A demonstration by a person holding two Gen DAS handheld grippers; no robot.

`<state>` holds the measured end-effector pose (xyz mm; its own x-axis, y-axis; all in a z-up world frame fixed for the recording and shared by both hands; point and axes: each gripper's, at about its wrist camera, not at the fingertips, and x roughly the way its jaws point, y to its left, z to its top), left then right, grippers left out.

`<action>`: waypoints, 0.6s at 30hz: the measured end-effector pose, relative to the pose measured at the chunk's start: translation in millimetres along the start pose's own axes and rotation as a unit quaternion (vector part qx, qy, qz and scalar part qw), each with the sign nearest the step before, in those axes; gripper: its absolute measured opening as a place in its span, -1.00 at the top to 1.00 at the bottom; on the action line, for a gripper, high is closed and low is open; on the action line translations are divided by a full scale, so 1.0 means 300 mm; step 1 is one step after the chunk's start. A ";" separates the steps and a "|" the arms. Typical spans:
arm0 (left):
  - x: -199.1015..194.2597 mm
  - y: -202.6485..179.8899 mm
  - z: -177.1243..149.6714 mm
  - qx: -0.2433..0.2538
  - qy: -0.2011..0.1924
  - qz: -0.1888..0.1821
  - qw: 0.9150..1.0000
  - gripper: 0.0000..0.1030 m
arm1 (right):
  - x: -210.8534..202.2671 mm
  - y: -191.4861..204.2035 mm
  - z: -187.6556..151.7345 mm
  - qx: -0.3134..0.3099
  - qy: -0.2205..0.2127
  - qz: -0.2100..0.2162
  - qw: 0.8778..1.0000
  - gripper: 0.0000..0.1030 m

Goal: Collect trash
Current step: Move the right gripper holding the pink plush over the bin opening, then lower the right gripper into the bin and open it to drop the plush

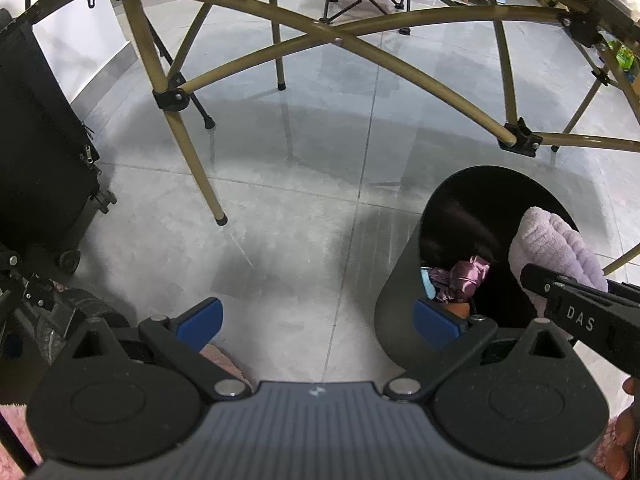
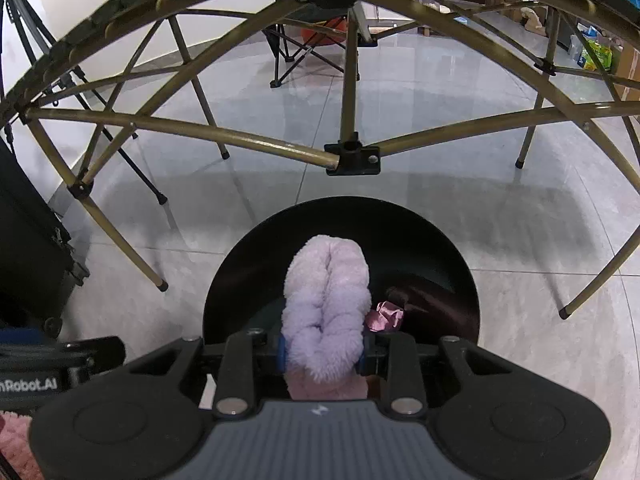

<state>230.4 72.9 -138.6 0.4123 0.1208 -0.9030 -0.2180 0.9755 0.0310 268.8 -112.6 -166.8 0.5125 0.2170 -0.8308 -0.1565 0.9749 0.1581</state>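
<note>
Grey glossy floor tiles [image 1: 280, 200] fill most of what I see through both cameras, with the tan tubular legs of a folding table frame [image 1: 344, 40] arching overhead. Far left in my left wrist view stands a black wheeled case [image 1: 44, 168], and pink fluffy fabric [image 1: 224, 360] peeks from under the rig at the bottom edge. My left gripper [image 1: 318, 318] points steeply down at bare tile; its blue pads [image 1: 200, 320] stand wide apart with nothing between them, the right-hand pad just at the near rim of the black trash bin [image 1: 400, 304]. Inside the bin I can see a crumpled shiny purple wrapper [image 1: 464, 278] with a bit of light blue beside it. Right of that, the lilac fluffy cloth [image 1: 556, 248] hangs over the bin's opening, and the black body of my other gripper, lettered DAS, comes in from the right edge below it.

In my right wrist view, the black case sits far left again and a corner of the left rig shows at lower left. Centred below the frame is the bin [image 2: 240, 280], its round mouth open toward me. My right gripper [image 2: 322, 354] has its jaws drawn narrow, clamped on the lilac fluffy cloth [image 2: 326, 292]: the cloth is pinched between the blue pads near its lower end, and its folded bulk rises out ahead of the fingertips, over the bin's mouth. A pinker tuft bulges out behind the pads. Just right of the cloth, the purple wrapper [image 2: 386, 316] lies down inside the bin.
</note>
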 end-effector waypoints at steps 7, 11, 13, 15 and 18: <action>0.007 0.030 -0.006 -0.005 0.002 0.004 1.000 -1.00 | 0.050 0.014 0.008 0.005 0.019 -0.006 1.000 0.45; 0.015 0.049 -0.013 -0.009 0.005 0.007 1.000 -1.00 | 0.080 0.022 0.006 0.003 0.029 -0.013 0.999 0.44; 0.021 0.057 -0.015 -0.011 0.006 0.009 1.000 -1.00 | 0.092 0.022 0.003 0.004 0.035 -0.015 0.999 0.44; 0.024 0.064 -0.017 -0.012 0.007 0.011 1.000 -1.00 | 0.101 0.020 0.000 0.006 0.040 -0.015 0.999 0.44; 0.026 0.071 -0.019 -0.014 0.008 0.012 1.000 -1.00 | 0.106 0.021 -0.001 0.006 0.044 -0.014 0.999 0.44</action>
<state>224.0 93.6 -147.5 0.3919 0.1402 -0.9093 -0.2515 0.9670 0.0407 283.9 -99.4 -192.4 0.4401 0.1842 -0.8789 -0.1323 0.9814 0.1394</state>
